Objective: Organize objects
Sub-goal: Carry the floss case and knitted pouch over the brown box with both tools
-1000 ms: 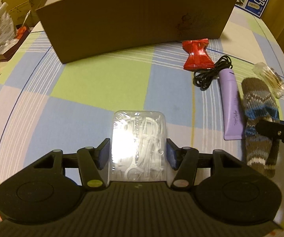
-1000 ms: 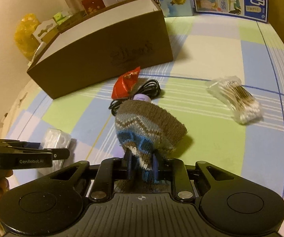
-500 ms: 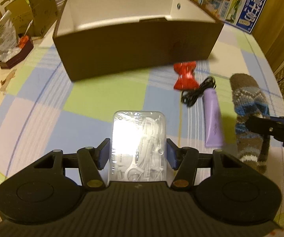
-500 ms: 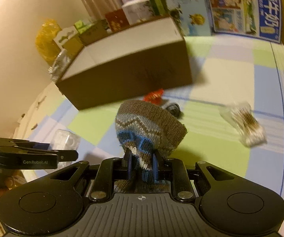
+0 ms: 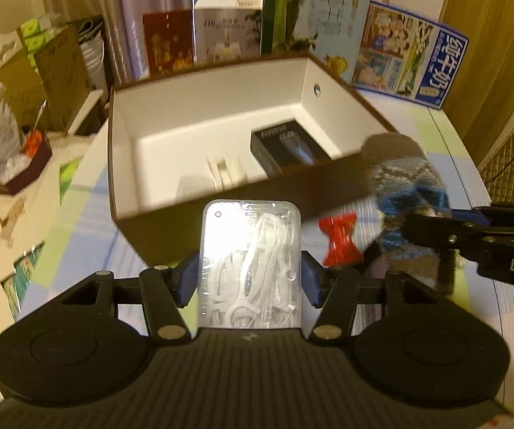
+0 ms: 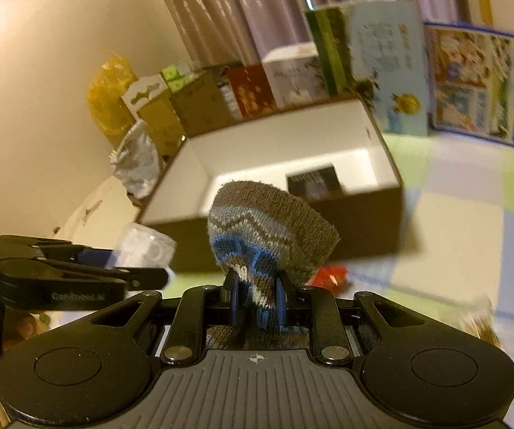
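My left gripper (image 5: 250, 280) is shut on a clear plastic case of white floss picks (image 5: 251, 261), held in the air just short of the brown box's near wall. The brown box (image 5: 128, 178) has a white inside and holds a black carton (image 5: 285, 143) and a small white item (image 5: 226, 171). My right gripper (image 6: 256, 298) is shut on a knitted brown and blue sock (image 6: 267, 228), lifted in front of the same box (image 6: 364, 228). The sock (image 5: 405, 178) and right gripper (image 5: 471, 239) show at the right of the left wrist view.
A red candy-shaped wrapper (image 5: 339, 239) lies on the checked tablecloth (image 6: 464, 228) near the box's front. Cartons and a blue milk box (image 5: 410, 57) stand behind the box. A bag and small tray (image 5: 6, 157) sit at the left. Cotton swabs (image 6: 478, 318) lie blurred at right.
Both grippers have risen and moved toward the box with their loads; the box's inside has come into view, and the purple tube and black cable have dropped out of sight.
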Tool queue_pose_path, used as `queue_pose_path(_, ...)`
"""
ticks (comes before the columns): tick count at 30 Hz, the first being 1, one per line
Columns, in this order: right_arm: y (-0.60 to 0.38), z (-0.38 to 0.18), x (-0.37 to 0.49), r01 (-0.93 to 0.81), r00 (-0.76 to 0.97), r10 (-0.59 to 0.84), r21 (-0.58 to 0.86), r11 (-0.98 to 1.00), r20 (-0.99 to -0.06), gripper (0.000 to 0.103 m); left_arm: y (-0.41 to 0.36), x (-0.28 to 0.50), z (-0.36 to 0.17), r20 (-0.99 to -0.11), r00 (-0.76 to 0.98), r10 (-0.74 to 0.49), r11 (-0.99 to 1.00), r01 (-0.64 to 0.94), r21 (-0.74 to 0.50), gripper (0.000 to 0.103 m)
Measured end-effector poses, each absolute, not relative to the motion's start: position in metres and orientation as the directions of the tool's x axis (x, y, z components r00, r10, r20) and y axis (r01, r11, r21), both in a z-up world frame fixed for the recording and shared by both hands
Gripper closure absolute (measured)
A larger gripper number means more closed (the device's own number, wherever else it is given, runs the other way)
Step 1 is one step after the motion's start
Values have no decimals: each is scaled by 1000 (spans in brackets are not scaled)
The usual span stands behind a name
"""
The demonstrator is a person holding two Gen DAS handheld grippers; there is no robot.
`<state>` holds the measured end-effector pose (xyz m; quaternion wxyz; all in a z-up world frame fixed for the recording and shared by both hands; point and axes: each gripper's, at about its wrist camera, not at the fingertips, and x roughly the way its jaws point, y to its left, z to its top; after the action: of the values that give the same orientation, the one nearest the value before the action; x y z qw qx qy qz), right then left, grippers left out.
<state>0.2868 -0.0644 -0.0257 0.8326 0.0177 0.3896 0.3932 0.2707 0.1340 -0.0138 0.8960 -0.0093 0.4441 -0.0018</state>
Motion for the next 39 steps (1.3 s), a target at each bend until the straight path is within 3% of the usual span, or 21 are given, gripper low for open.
queue_pose_path(16, 24, -8, 370, -678, 432, 661, 263, 686, -613, 86, 177, 368, 6, -762, 648, 2, 1000, -9, -5, 50)
queue_pose_path(39, 91, -64, 463, -663, 392, 595, 233, 712, -702, 86, 226, 485, -59, -835, 549, 35, 999, -35, 19, 50)
